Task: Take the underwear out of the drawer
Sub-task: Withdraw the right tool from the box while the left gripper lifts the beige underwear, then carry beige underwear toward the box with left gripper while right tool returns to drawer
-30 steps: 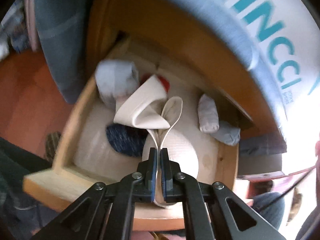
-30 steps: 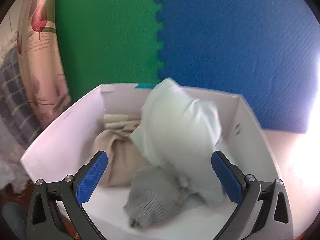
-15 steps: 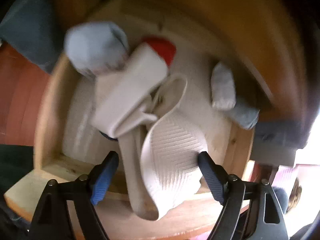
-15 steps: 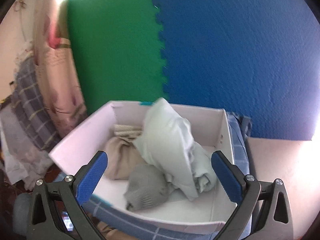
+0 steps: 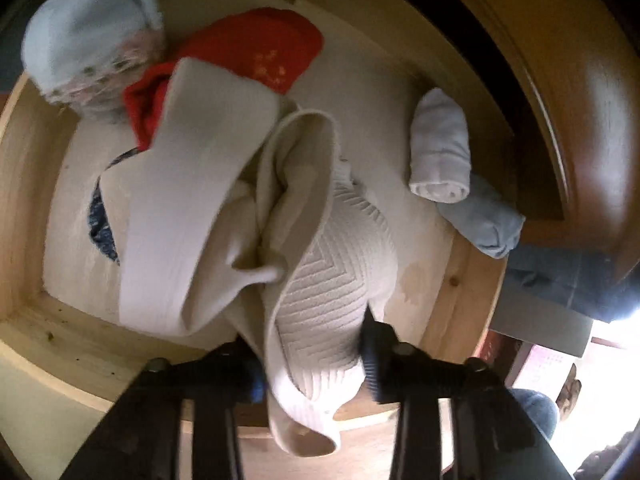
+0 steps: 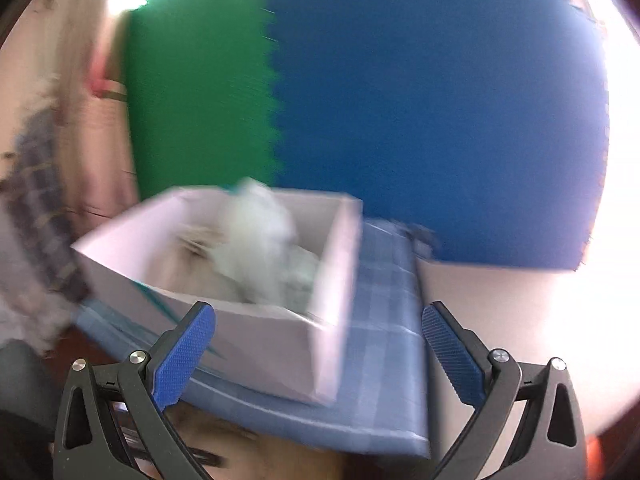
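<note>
The open wooden drawer (image 5: 24, 184) fills the left wrist view from above. A cream underwear (image 5: 320, 288) with a zigzag weave and a wide band (image 5: 192, 184) lies heaped at its front. My left gripper (image 5: 314, 368) reaches down over it, its jaws closing, and the cloth fills the gap and bulges against both pads. My right gripper (image 6: 316, 360) is open and empty, in front of a white box (image 6: 256, 332) that holds pale garments (image 6: 260, 240).
Also in the drawer are a red garment (image 5: 260, 48), a light blue bundle (image 5: 88, 28), a white roll (image 5: 440, 152), a pale blue roll (image 5: 488, 220) and a dark blue patterned piece (image 5: 102, 220). The box sits on a blue checked cloth (image 6: 380, 340) before green (image 6: 200, 100) and blue mats (image 6: 440, 120).
My left gripper let go of the cream strap, opened wide, sank toward the drawer and closed in on the bulk of the garment. The right gripper pulled back from the box, still open.
</note>
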Demonstrator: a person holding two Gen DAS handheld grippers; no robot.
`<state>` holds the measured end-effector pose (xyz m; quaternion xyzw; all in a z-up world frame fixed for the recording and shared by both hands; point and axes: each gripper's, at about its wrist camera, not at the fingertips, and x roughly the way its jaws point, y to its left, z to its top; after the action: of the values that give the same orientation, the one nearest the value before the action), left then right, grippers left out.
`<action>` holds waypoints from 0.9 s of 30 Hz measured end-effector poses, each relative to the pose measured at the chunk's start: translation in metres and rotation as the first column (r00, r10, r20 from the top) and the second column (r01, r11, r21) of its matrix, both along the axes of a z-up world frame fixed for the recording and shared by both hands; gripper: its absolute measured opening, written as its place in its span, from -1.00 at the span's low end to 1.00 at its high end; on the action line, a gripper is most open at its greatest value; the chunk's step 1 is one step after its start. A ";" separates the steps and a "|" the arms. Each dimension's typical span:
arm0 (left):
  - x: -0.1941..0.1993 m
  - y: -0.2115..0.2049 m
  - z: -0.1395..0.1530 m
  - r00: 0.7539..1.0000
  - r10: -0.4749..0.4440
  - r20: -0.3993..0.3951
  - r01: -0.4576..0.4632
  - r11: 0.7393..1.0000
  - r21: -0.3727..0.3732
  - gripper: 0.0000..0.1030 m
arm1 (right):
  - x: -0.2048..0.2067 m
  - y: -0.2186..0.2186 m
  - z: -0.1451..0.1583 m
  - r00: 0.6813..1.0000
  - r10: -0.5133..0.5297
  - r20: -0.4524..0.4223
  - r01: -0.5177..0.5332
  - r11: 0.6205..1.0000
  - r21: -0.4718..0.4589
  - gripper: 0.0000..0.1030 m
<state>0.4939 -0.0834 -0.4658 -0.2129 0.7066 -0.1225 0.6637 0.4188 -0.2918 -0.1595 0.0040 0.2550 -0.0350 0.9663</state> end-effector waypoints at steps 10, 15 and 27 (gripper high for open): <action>-0.011 0.019 0.037 0.986 -0.017 0.168 0.015 1.000 0.015 -0.50 | -0.031 -0.077 -0.029 0.952 -0.274 0.136 0.263 0.960 0.092 1.00; -0.029 0.037 0.080 0.953 -0.023 0.301 0.008 0.999 0.052 -0.50 | -0.027 -0.079 -0.035 0.959 -0.258 0.120 0.247 0.964 0.101 1.00; -0.075 0.075 0.196 0.819 -0.123 0.560 -0.001 0.976 0.216 -0.50 | -0.040 -0.093 -0.042 0.953 -0.285 0.103 0.268 0.951 0.153 1.00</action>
<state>0.4191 -0.0086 -0.2698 -0.0737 0.4912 -0.1278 0.8585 0.3785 -0.3852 -0.2011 0.1085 0.1934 -0.1521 0.9632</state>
